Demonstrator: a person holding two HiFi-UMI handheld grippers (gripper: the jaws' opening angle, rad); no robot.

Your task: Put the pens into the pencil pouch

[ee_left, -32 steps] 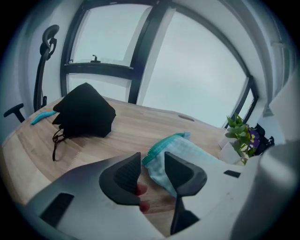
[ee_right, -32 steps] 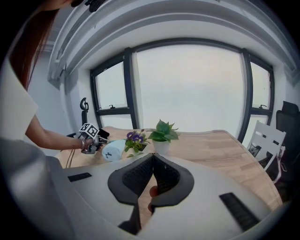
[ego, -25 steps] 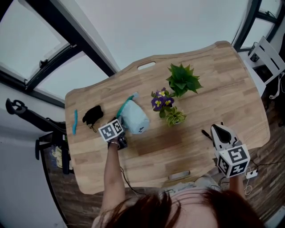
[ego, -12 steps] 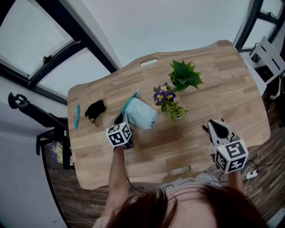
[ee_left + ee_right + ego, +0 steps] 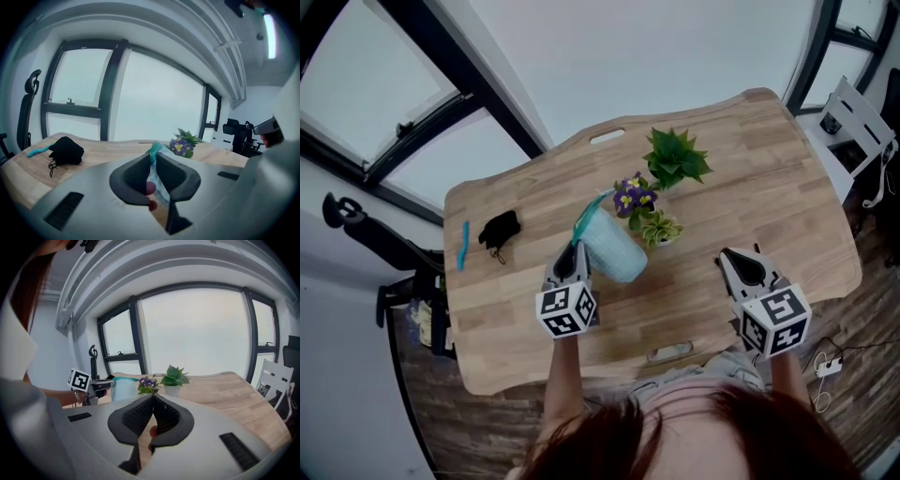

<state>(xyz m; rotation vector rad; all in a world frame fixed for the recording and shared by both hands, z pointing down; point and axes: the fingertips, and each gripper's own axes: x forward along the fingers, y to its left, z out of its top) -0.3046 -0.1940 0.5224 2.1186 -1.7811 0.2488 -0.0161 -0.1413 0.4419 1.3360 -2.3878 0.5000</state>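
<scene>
My left gripper [image 5: 578,247] is shut on one end of the light-blue pencil pouch [image 5: 615,249] and holds it up off the wooden table [image 5: 759,187], close in front of the flowers. In the left gripper view the pouch's fabric and teal zip edge [image 5: 154,151] are pinched between the dark pads. A teal pen [image 5: 462,246] lies at the table's far left edge, also seen as the teal pen [image 5: 37,151]. My right gripper [image 5: 727,256] hovers over the table's near right part, shut and empty [image 5: 152,398]. It looks toward the pouch [image 5: 123,388].
Three small potted plants stand mid-table: purple flowers [image 5: 633,199], a green plant [image 5: 675,159], a variegated one [image 5: 660,229]. A black crumpled item [image 5: 499,230] lies near the teal pen. A white chair [image 5: 858,117] stands off the right edge, and dark chair parts [image 5: 356,230] off the left.
The left gripper closed on the pouch, lifted it and carried it right and toward me, next to the flowers. The right gripper shifted slightly left.
</scene>
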